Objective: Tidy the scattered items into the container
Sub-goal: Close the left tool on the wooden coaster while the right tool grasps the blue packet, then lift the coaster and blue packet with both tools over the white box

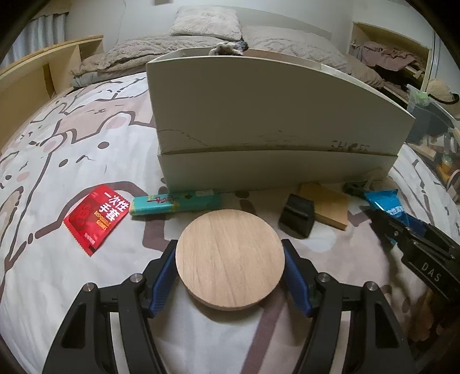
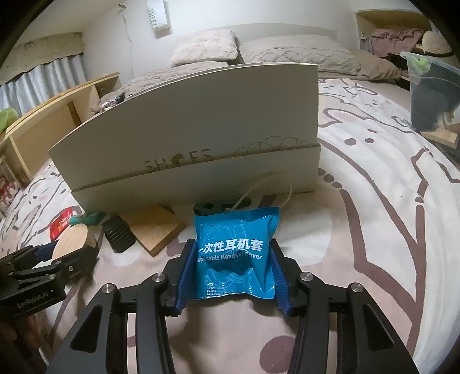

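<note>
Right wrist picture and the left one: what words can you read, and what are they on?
"Disposable Headset Cover", Chinese characters above: blue packet.
"SHOES", partly worn: white box.
"SWEET": wall hanging.
"DAS": right tool's body.
"DISPOSABLE GLOVES", tiny, under big Chinese characters: red packet.
Green box and left tool's label: too blurred.

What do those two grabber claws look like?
Both are black frames with silver round bolts and ribbed blue finger pads. The left gripper has pale lettering on its side body, seen from the right camera. The right gripper carries the letters DAS, seen from the left camera.
</note>
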`<state>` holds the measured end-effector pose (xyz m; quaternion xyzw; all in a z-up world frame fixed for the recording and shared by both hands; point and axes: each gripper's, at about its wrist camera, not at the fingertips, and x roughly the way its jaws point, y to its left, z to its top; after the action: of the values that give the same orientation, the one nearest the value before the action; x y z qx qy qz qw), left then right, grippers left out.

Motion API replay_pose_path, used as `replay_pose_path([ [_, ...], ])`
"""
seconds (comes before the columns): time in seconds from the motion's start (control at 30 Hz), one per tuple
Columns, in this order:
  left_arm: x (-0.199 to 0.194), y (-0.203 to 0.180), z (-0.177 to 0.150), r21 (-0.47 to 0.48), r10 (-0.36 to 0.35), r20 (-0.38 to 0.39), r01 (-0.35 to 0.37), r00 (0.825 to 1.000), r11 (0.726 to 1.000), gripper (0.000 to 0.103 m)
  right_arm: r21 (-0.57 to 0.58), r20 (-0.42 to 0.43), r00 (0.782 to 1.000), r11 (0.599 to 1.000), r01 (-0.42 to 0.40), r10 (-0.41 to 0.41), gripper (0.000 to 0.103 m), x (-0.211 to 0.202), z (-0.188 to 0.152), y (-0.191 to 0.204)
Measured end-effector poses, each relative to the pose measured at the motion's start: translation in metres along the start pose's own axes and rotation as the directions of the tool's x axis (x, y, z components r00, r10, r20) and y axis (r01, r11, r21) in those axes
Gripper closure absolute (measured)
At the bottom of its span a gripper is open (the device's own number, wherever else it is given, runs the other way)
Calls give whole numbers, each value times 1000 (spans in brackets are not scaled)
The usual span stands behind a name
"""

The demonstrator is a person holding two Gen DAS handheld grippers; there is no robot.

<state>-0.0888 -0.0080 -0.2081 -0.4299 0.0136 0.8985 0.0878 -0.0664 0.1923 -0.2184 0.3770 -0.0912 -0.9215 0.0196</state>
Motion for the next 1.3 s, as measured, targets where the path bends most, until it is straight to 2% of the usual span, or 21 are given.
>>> replay_pose_path([
  [0.43,-14,-7,-4,-39,-22,14,23,1000,999,35,-12,-11,999,999,-36,36,54,-15,-3,2],
  [0.8,-45,-3,-2,-42,-19,78,23,997,999,35,-67,38,995,994,-91,94,54,-46,0,4],
  [1.3,-96,-2,42,4,-12,213,12,977,1000,35,-83,131,976,983,-164,174,54,-86,48,-4],
])
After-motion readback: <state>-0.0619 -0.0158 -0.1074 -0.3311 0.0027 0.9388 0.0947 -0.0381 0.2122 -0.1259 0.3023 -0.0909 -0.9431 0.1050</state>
